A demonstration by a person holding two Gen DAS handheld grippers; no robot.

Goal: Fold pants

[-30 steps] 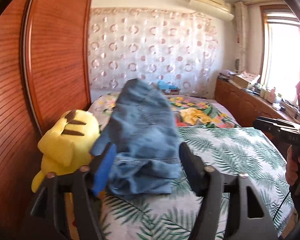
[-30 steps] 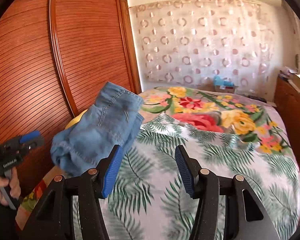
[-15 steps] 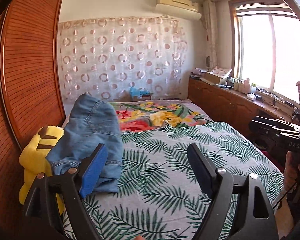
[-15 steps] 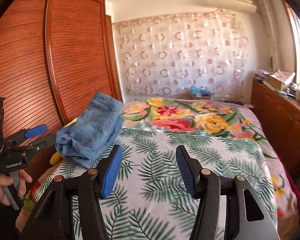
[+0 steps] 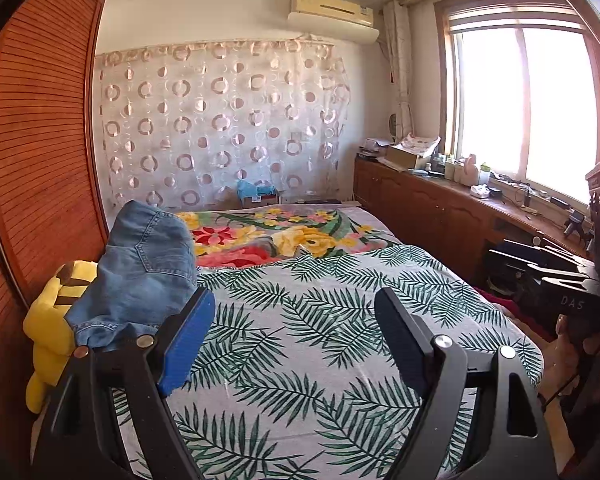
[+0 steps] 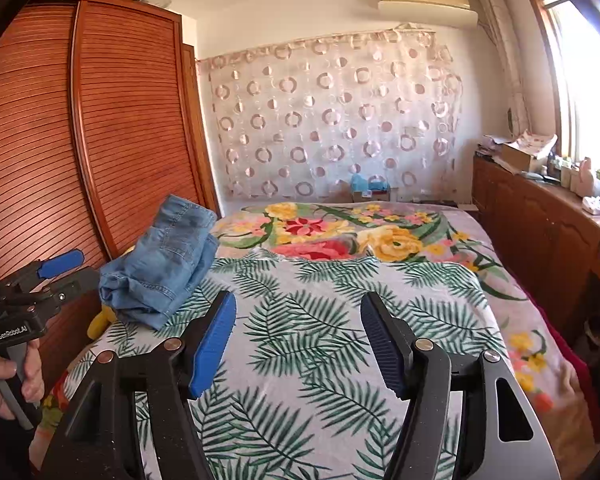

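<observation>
Left wrist view: the left hand-held gripper (image 5: 292, 344) is standing wide open, gripping nothing, having backed away from the folded blue denim pants (image 5: 140, 276) it was close over a second ago. The pants are lying at the bed's (image 5: 340, 320) left edge, partly over a yellow plush toy (image 5: 52, 320).

Right wrist view: the right hand-held gripper (image 6: 298, 340) is likewise gaping, empty, also drawn back. The pants (image 6: 164, 264) are resting folded beside the wooden slatted wardrobe (image 6: 100, 140). Judgement: folding is appearing complete, the bundle set aside.
</observation>
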